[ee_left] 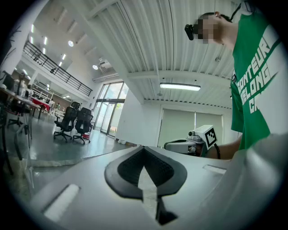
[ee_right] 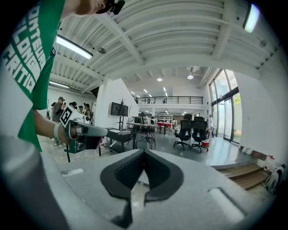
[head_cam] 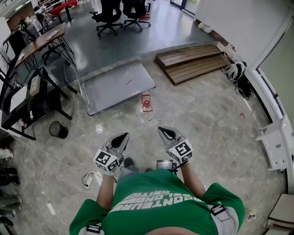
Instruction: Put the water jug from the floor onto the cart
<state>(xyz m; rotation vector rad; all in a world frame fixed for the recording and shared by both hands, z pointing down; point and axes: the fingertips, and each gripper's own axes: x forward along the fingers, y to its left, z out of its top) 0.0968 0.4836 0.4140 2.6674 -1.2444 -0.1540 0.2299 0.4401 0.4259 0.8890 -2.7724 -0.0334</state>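
The water jug (head_cam: 146,108), clear with a red cap and handle, stands on the stone floor a short way ahead of me. Just beyond it, to the left, lies the flat grey platform cart (head_cam: 120,83) with its handle bar at its left end. My left gripper (head_cam: 122,137) and right gripper (head_cam: 165,132) are held side by side in front of my green shirt, short of the jug, both shut with nothing in them. The left gripper view shows its jaws (ee_left: 144,150) closed together; the right gripper view shows the same (ee_right: 144,152). The jaws hide the jug in both gripper views.
A low wooden ramp (head_cam: 193,61) lies at the back right. Office chairs (head_cam: 117,13) stand at the far end and desks (head_cam: 37,46) along the left. A black waste bin (head_cam: 58,130) and a power strip (head_cam: 87,180) with its cable are on the floor to the left.
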